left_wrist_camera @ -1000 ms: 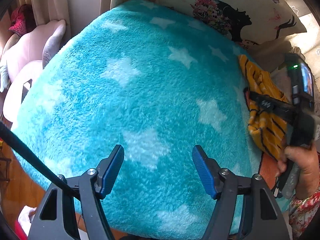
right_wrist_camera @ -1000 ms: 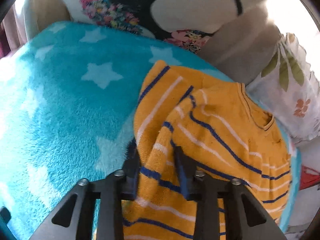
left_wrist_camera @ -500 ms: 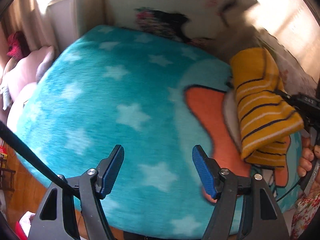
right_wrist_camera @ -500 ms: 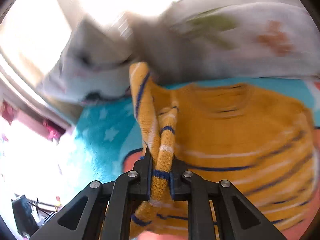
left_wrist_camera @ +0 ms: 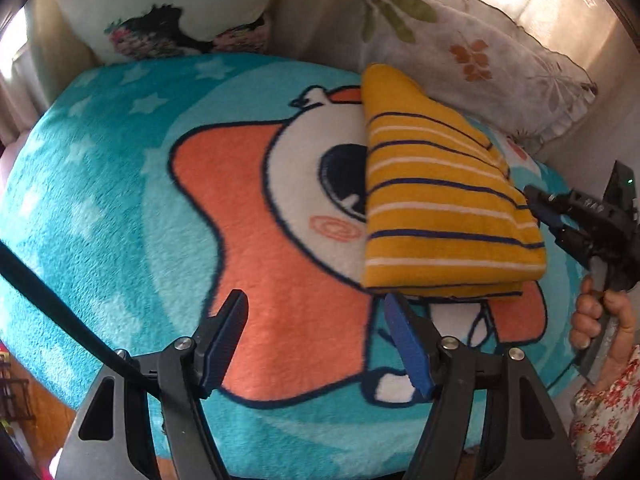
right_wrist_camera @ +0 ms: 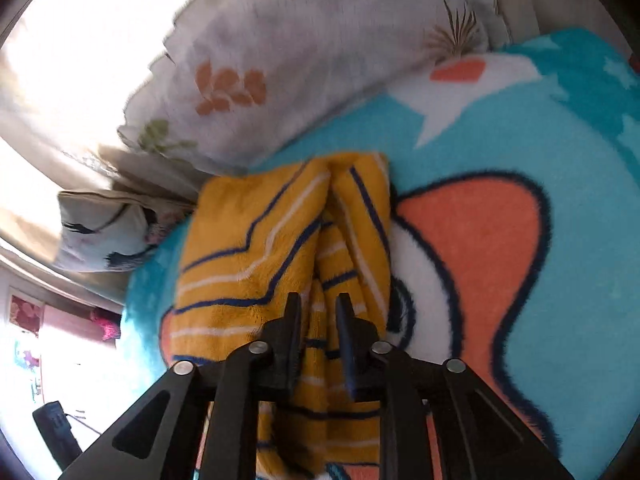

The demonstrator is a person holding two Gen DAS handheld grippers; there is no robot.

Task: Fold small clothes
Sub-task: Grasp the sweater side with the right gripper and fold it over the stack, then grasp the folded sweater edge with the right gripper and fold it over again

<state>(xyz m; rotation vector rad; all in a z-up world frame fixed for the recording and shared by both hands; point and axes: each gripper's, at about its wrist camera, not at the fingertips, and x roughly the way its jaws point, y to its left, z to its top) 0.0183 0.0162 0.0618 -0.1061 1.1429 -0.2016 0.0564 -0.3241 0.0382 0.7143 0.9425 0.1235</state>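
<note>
A yellow knit top with navy and white stripes (left_wrist_camera: 436,200) lies folded over on the turquoise cartoon blanket (left_wrist_camera: 120,208), right of the middle. My right gripper (left_wrist_camera: 538,206) holds its right edge; in the right wrist view the gripper (right_wrist_camera: 318,312) has a bunched fold of the top (right_wrist_camera: 256,248) between its nearly closed jaws. My left gripper (left_wrist_camera: 316,332) is open and empty, hovering above the blanket just short of the top's near left corner.
A floral white pillow (left_wrist_camera: 472,52) and a pillow with a printed figure (left_wrist_camera: 176,8) lean at the back of the bed. The blanket's near edge (left_wrist_camera: 280,452) drops off toward a wooden floor at the left.
The right gripper carried the top's edge over and laid it down, so the top now lies folded. The left gripper swung right, toward the top.
</note>
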